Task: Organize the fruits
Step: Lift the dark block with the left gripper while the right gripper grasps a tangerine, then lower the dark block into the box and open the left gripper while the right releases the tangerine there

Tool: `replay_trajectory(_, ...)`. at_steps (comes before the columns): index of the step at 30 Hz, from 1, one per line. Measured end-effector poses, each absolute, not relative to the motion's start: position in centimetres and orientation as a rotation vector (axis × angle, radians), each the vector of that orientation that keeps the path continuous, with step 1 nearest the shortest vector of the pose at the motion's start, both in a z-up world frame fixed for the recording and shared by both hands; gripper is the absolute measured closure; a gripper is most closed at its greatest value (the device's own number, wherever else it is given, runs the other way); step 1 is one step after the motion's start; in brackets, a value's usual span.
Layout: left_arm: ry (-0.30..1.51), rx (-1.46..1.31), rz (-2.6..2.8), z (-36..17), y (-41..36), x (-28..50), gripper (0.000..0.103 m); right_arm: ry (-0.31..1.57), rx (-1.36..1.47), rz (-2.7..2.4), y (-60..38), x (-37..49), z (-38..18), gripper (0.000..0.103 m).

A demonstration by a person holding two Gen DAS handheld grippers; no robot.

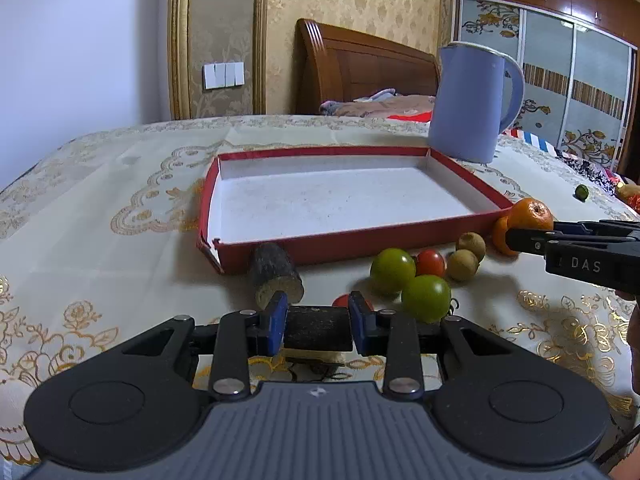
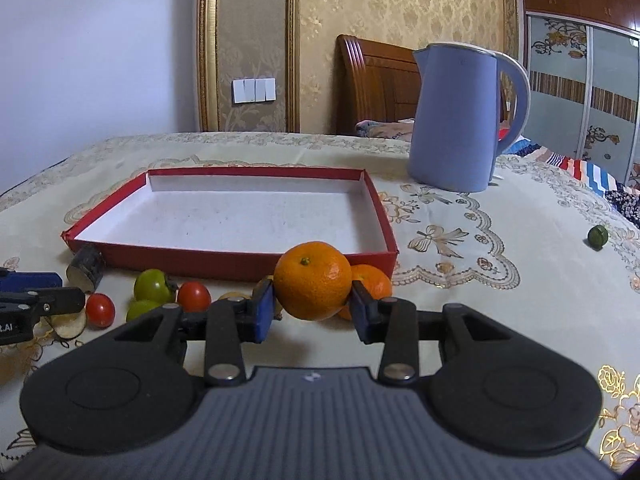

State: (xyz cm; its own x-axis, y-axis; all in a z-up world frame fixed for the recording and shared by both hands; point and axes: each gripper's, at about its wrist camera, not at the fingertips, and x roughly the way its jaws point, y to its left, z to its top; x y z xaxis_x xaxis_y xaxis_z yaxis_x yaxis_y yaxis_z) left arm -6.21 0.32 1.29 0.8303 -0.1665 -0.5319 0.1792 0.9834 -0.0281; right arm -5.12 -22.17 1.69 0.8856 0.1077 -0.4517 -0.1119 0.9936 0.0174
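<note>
Right gripper point(image 2: 312, 304) fingers clamped on an orange point(image 2: 313, 285), lower centre of frame, before the red tray point(image 2: 240, 266). Left gripper point(image 1: 318, 320) fingers clamped on a dark cane piece point(image 1: 318, 330), bottom centre.

A shallow tray point(image 2: 372, 200) sits centrally on the table point(image 2: 460, 300), with a kettle point(image 2: 456, 120) behind its right corner. Along its near wall lie 2 cut stalk pieces point(image 1: 276, 276) at left, tomatoes point(image 1: 392, 270) centrally, and 2 longans point(image 1: 464, 258) and a mandarin point(image 2: 374, 280) at right. 1 small fruit point(image 2: 597, 236) lies well apart, far right.
</note>
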Motion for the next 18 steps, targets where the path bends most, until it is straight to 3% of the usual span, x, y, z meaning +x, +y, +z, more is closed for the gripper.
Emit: replay_trajectory(18, 0.522, 0.036, -0.139, 4.1, -0.9, 0.5, 0.07, 0.47, -0.022, 0.097, -21.0, 0.9, 3.1, 0.066)
